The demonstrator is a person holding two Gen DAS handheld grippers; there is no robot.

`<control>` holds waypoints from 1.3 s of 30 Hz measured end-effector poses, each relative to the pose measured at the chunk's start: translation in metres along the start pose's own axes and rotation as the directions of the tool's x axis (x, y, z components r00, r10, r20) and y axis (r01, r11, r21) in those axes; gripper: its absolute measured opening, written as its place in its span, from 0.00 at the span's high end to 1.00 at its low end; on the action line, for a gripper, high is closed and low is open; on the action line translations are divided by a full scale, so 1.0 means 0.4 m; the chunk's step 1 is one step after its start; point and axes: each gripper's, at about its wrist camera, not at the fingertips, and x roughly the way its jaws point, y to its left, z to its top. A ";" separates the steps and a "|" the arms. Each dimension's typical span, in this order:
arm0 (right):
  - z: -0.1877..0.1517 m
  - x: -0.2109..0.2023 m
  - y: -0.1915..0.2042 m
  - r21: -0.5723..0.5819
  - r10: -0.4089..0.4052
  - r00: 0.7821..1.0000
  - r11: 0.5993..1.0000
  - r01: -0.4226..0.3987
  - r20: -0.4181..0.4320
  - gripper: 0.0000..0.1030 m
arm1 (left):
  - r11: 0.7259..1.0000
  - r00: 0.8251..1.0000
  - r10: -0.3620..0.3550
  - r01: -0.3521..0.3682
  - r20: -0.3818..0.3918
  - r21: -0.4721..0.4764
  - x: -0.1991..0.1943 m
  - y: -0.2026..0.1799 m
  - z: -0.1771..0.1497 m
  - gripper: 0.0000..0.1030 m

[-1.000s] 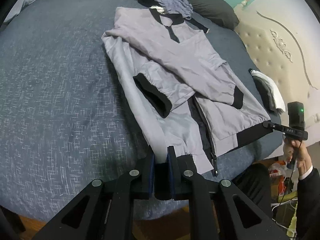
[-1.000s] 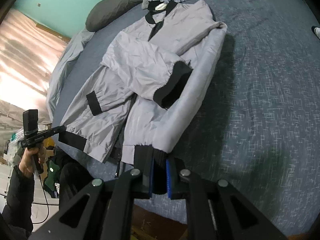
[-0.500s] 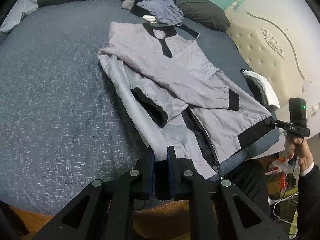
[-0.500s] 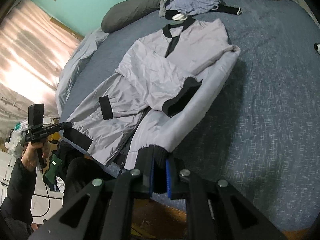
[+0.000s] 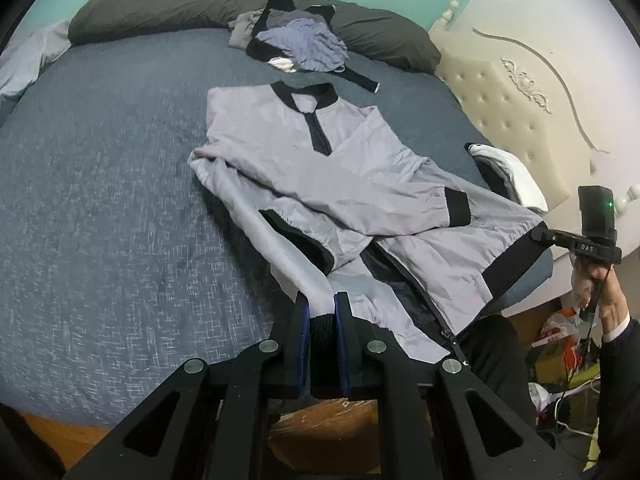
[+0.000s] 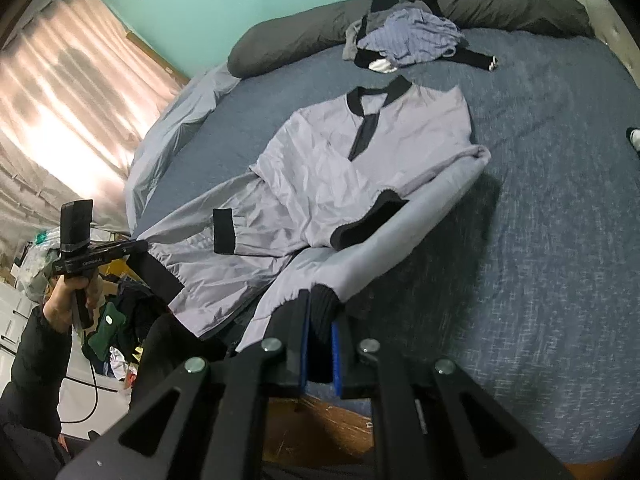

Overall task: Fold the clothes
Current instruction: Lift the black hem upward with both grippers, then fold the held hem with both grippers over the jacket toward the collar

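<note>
A grey jacket (image 5: 360, 168) with black collar, cuffs and hem lies face up on a dark blue bed (image 5: 100, 200), both sleeves folded across its front. My left gripper (image 5: 321, 312) is shut on one end of the black hem band, past the bed's near edge. In the same view, my right gripper (image 5: 538, 236) is shut on the other hem corner, with a hand on its handle. In the right wrist view the jacket (image 6: 360, 160) stretches away from my right gripper (image 6: 320, 316), shut on the hem, and my left gripper (image 6: 138, 247) pinches the far corner.
A pile of loose clothes (image 5: 304, 44) lies by the dark pillow (image 5: 160, 8) at the far end. A folded white and black item (image 5: 508, 168) sits near the cream headboard (image 5: 520, 92). Clutter covers the floor (image 6: 116, 320) beside the bed. The wooden frame (image 5: 328, 420) is just below the grippers.
Both grippers have pulled back with the hem, dragging the jacket toward the bed's near edge. Its collar, which touched the clothes pile, now lies apart from it. Both stay shut.
</note>
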 end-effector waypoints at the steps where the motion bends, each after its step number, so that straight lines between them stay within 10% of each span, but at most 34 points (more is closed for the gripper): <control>1: 0.005 -0.006 0.001 -0.007 0.001 1.000 1.000 -0.001 0.002 0.92 | 1.000 1.000 0.001 -0.001 0.001 0.006 -0.003 -0.003 0.006 0.88; 39: 0.389 0.059 -0.125 0.026 -0.003 1.000 1.000 0.002 0.021 0.93 | 0.995 0.998 -0.051 0.055 0.048 -0.087 0.100 0.138 0.356 0.88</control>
